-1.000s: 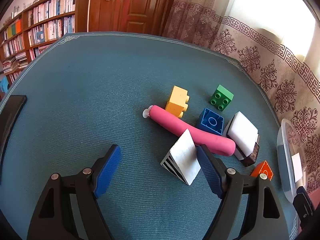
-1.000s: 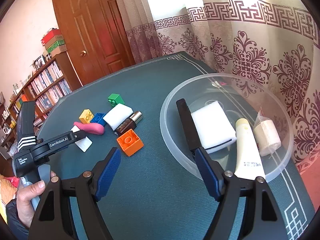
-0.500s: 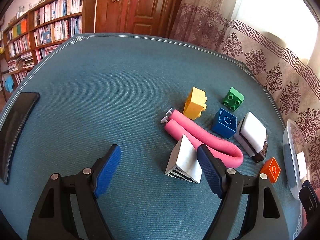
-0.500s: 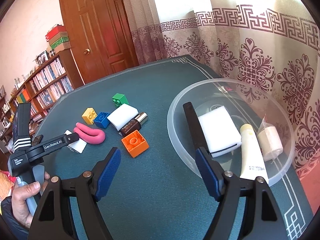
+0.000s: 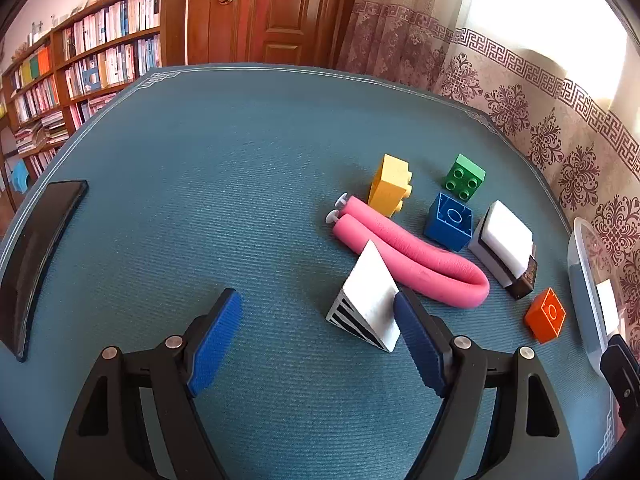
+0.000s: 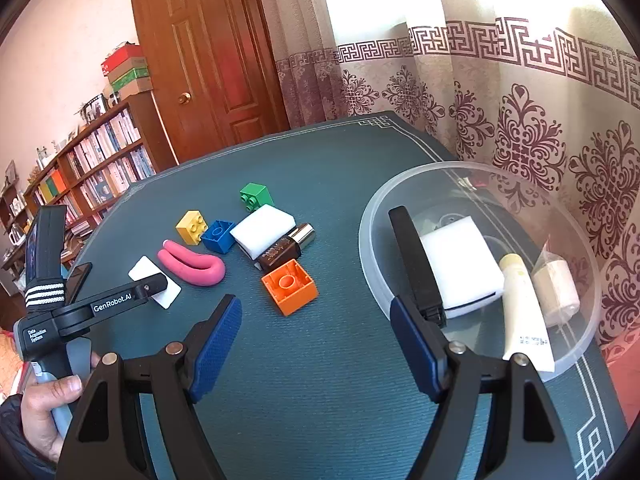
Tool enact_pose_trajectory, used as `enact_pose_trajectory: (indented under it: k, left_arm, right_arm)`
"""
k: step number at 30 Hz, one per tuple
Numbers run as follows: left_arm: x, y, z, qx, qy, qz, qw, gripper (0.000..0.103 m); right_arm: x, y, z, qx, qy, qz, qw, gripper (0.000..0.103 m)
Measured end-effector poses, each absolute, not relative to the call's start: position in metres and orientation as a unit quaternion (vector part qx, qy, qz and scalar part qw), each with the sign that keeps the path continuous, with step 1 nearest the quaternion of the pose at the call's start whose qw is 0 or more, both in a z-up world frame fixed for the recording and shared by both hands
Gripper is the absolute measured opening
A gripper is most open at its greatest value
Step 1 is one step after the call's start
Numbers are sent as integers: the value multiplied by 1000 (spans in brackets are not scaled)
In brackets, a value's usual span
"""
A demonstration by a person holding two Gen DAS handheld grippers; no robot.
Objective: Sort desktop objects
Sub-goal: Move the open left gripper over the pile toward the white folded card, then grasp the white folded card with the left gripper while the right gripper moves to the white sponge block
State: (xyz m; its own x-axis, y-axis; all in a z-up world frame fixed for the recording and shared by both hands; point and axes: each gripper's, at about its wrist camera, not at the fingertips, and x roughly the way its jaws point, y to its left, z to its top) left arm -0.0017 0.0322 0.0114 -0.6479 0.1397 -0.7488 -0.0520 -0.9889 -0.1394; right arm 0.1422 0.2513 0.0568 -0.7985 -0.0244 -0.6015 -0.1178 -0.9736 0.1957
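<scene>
pink foam roller (image 5: 416, 256) beside blue block (image 5: 450, 222), now seen bent double, was straight. left tool (image 5: 318, 334) spread, empty; right tool (image 6: 316, 346) spread, empty. no sorting grasp yet.

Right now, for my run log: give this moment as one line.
left tongs: open, beside white card | right tongs: open, empty | bowl: partly filled | orange block: on table
</scene>
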Motion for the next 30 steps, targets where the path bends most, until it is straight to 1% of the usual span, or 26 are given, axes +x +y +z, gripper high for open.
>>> enact_pose_trajectory:
  k: [12,21,30]
  left_arm:
    - [15,14,12,-417,-50,907,27,81]
    - [6,33,20,-405,-55,911,49,81]
    - [-10,41,10,-415,-51,908,35,81]
  right_arm:
    - [140,236,57,-317,101,943,-1,80]
    - [121,221,50,-333,88,938,-36,80]
    - [107,221,45,-342,92,934,-40,80]
